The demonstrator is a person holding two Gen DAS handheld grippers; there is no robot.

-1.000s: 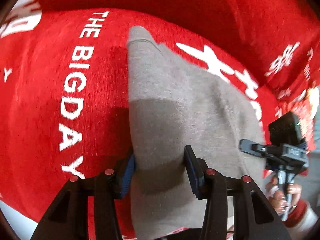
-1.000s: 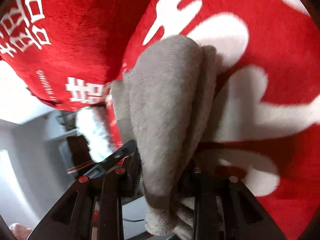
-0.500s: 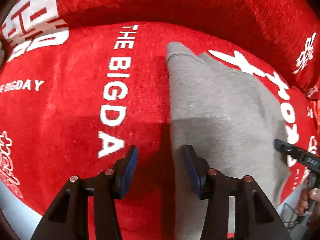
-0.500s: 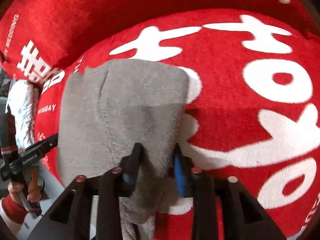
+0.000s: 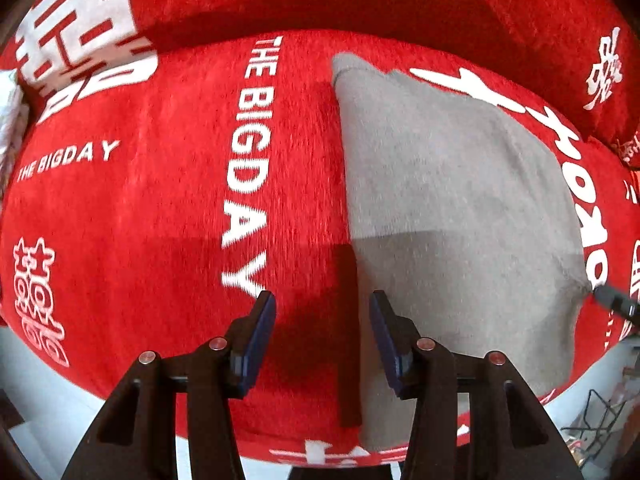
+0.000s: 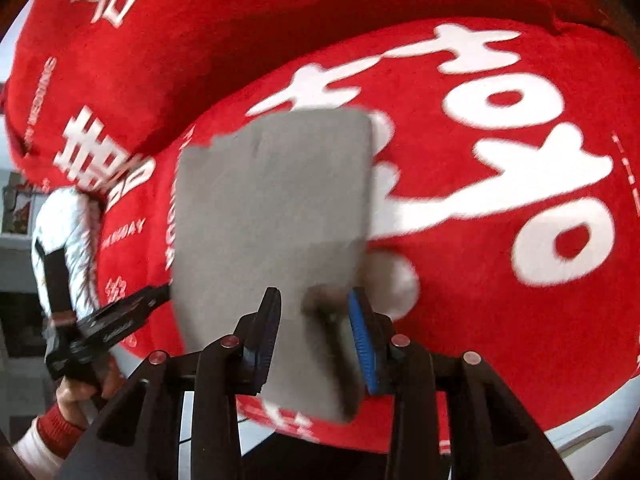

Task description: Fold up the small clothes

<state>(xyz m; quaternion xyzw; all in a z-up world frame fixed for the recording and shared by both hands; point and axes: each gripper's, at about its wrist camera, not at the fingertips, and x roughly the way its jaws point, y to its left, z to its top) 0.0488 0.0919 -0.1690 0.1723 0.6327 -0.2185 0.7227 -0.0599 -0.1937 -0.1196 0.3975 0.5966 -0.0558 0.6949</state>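
**A:** Start big. What is everything lying on?

**B:** A red plush cover (image 5: 120,220) with white lettering, and it fills both views. The grey cloth (image 5: 460,200) lies flat on it as a folded rectangle, with its long axis running away from the person.

**A:** Where is the cloth from each hand?

**B:** The left hand-held gripper (image 5: 322,340) points down at bare red plush. The cloth is to its right. The cloth's long left edge runs up the view just inside that gripper's right finger, so nothing grey sits between the fingers. The right hand-held gripper (image 6: 314,332) hangs over the cloth's near end, close to the right edge, with grey filling the gap between its fingers.

**A:** So the right one is nearer?

**B:** Yes, I judge it is. It is already above the fabric, while the left one would have to shift sideways to reach the edge.

**A:** What are the jaws doing?

**B:** The left ones are spread and empty. The right ones are also parted. That view is blurred, but the cloth looks to lie below the pads, not pinched.

**A:** And the next fold?

**B:** Probably across the long axis, near end to far end.
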